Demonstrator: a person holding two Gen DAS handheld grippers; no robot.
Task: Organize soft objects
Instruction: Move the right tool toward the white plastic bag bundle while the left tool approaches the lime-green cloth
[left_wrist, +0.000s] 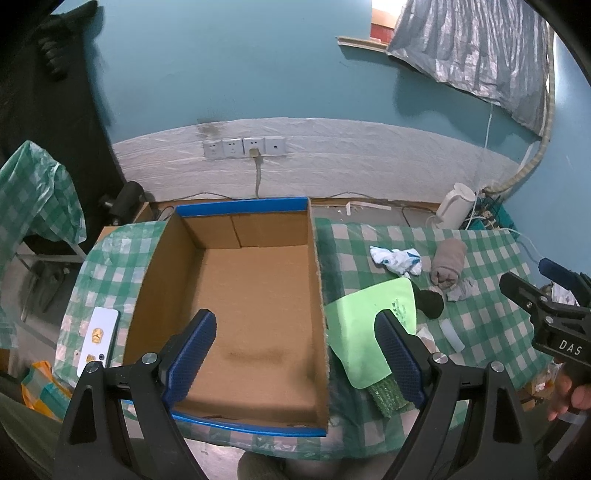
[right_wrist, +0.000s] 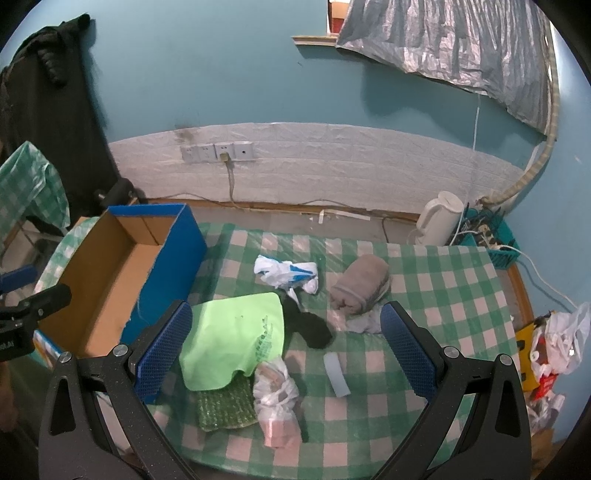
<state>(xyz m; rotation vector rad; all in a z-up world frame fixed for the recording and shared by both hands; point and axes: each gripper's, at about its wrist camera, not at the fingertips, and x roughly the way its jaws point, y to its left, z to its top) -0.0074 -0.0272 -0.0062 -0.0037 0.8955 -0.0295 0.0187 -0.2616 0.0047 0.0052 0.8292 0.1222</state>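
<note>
Empty blue-edged cardboard box (left_wrist: 243, 295), bench's left edge. Both grippers, left (left_wrist: 295, 354) and right (right_wrist: 286, 354): fingers wide apart, holding nothing. Advised: pinch lime-green cloth (right_wrist: 232, 339) mid-fold, lift clear of box wall.

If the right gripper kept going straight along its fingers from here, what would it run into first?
Most likely the black sock lying on the green checked tablecloth, just past the light green cloth. The open right gripper holds nothing and frames both; depth is unclear, so the cloth's edge could come first.

Checked table (right_wrist: 424, 280), cardboard box (right_wrist: 110, 280), green cloth (right_wrist: 229, 339), rolled towel (right_wrist: 360, 284)
</note>
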